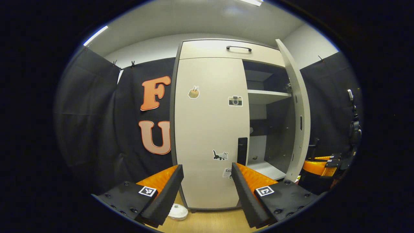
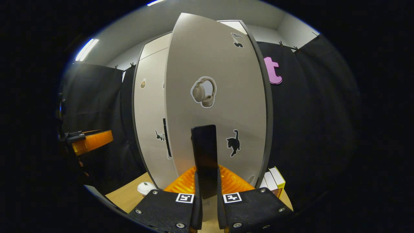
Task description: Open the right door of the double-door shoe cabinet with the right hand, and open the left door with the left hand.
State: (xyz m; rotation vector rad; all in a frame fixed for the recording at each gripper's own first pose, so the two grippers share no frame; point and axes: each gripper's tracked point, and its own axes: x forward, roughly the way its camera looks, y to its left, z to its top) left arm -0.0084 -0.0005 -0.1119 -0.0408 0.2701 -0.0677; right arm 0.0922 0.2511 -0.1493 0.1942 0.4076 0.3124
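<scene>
Right gripper: the right gripper (image 2: 207,194) has its two fingers closed tight on the black handle (image 2: 204,160) of the right door (image 2: 223,97), one pad on each side of the bar.
Left gripper: the left gripper (image 1: 207,191) is spread wide and holds nothing; it faces the left door (image 1: 210,129) from a short way off, its right fingertip (image 1: 237,176) lined up just below the left door handle (image 1: 242,150).
Step in hand: by my reading, the right door is being swung open and is well on its way; the left door is not yet touched.
Next move: probably finish the swing of the right door, let go, then bring the left gripper forward so the open fingers straddle the left door handle, close on it and pull toward the near side.
Right door, look: pale beige panel with dark edge, standing ajar at the right of the cabinet; headphone sticker (image 2: 203,92) and black cat sticker (image 2: 233,142) on its face.
Left door, look: same beige, flush and closed, at the left of the cabinet; camera sticker (image 1: 235,101) and a small cat sticker (image 1: 220,155) on it.
Cabinet inside: a white shelf (image 1: 268,94) and dark back wall show through the open right half.
Above the doors: a drawer front with a black pull (image 1: 238,48).
</scene>
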